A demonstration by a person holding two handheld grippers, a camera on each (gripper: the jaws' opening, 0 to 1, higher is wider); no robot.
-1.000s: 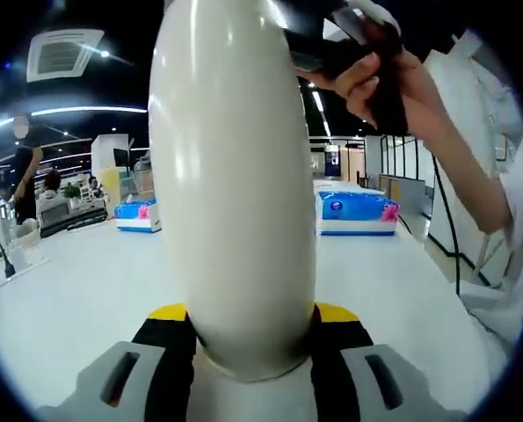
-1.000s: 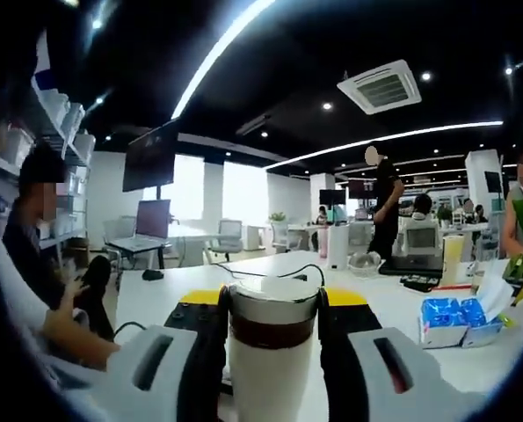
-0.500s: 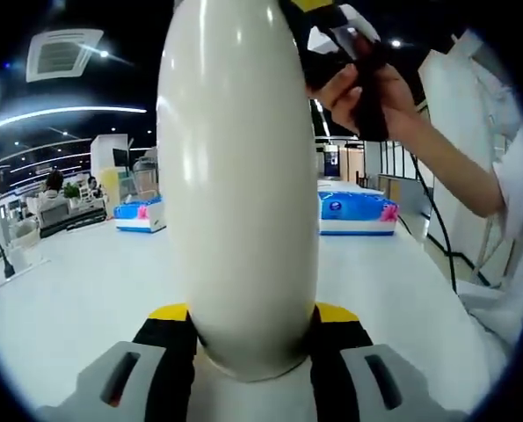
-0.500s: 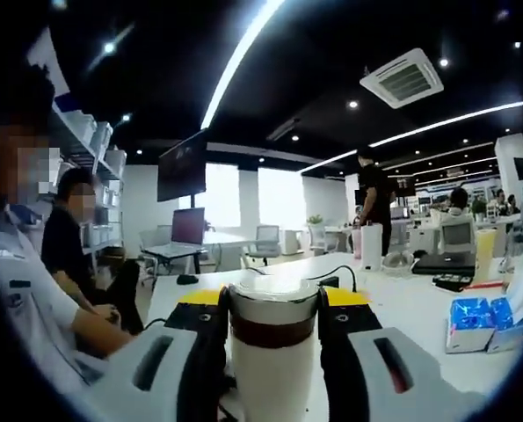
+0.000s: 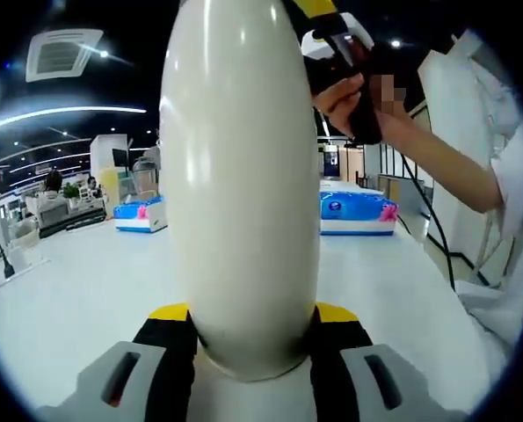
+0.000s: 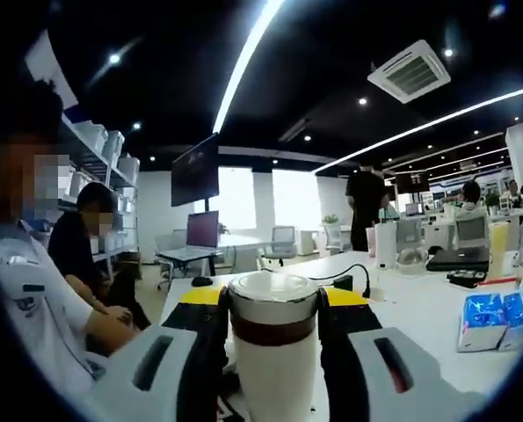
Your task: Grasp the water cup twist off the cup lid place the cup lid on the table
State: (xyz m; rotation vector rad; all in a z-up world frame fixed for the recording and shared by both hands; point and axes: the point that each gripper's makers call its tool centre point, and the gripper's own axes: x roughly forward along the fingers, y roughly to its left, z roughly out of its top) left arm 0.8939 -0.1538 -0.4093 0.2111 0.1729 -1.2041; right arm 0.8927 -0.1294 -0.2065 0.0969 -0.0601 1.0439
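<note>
White counter (image 5: 85, 281) and open office behind, seen in left gripper view; two blue tissue packs (image 5: 356, 214) lie well back. Left tool (image 5: 252, 338) is clamped on lower body of water cup (image 5: 239, 176), jaws touching both sides; cup body rises straight up between them, w/ base not seen. Up top right, a hand (image 5: 353, 97) holds right tool at the cup's upper end. Risk judged: body is smooth, glossy and rounded, so twist torque from above could spin the cup inside the left jaws instead of freeing the thread; grip low on a tall cup also lets it lever over.

Office w/ desks, monitors, seated and standing people is seen in right gripper view; cable (image 6: 331, 274) trails on the counter (image 6: 419, 312), tissue pack (image 6: 488, 318) at right. Right tool (image 6: 272, 308) is closed on the cup lid (image 6: 272, 303), jaws pressed to both sides of the silver cap and brown band. Lid is still seated on cup, so twist-off not judged done. Risk: pads slipping on the metal cap, or the lid dropping once freed.
</note>
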